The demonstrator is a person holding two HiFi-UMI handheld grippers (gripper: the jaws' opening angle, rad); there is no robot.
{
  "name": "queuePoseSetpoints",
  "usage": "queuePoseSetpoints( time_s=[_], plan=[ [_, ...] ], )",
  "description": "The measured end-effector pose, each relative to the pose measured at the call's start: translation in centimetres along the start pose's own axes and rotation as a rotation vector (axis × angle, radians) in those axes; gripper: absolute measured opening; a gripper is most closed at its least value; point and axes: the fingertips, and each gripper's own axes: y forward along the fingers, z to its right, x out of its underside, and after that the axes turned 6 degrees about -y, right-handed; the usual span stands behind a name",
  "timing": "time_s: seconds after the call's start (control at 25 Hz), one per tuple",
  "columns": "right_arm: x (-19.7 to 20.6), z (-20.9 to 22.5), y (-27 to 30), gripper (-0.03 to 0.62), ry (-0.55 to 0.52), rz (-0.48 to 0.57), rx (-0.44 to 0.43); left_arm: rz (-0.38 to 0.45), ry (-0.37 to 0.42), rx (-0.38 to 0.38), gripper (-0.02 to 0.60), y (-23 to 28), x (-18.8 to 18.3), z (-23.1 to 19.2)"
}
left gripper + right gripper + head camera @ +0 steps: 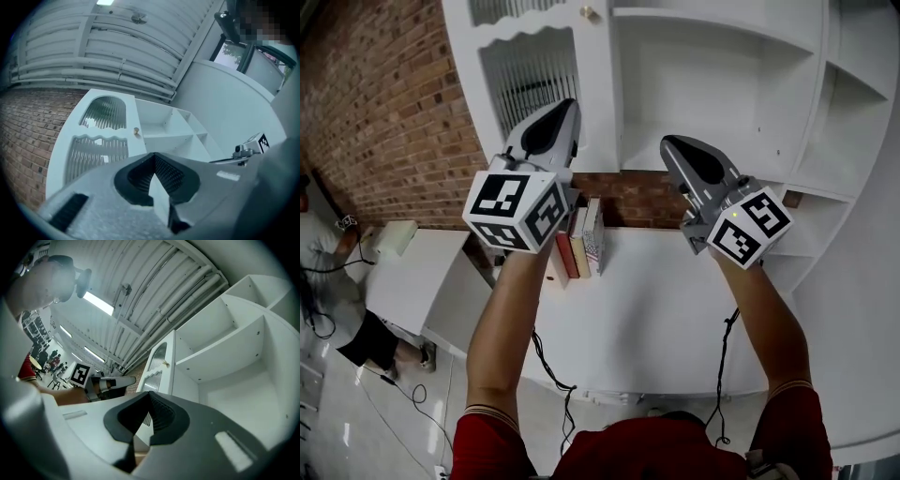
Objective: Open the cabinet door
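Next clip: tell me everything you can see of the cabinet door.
The cabinet door is white, painted wood by its look, and stands upright on the cabinet's left side beside open shelves. It has two ribbed translucent panels, an arched upper panel and a wavy-topped lower panel, and a small brass knob near its right edge. It looks shut. Nothing touches it.

Across my feeds, bright even light off ceiling strips [98,303], heavy fisheye bending, dark vignetted corners, soft foreground.
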Motion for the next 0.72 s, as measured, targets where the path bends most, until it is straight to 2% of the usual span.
queuePoseSetpoints(
  time_s=[0.36,0.6,0.72],
  plan=[
    [0.8,5.5,1.0,0.012,0.045,-0.003,0.005,0.004,0.031,-0.048,0.002,6.6,-2.0,-2.3],
    [0.8,7.6,2.1,0.012,0.030,-0.027,-0.007,0.009,0.091,-0.109,0.005,9.5,-2.8,-4.2],
    [0.7,7.9,2.6,0.012,0.011,-0.033,-0.019,0.011,0.114,-0.128,0.031,10.7,-3.5,-4.9]
  ],
)
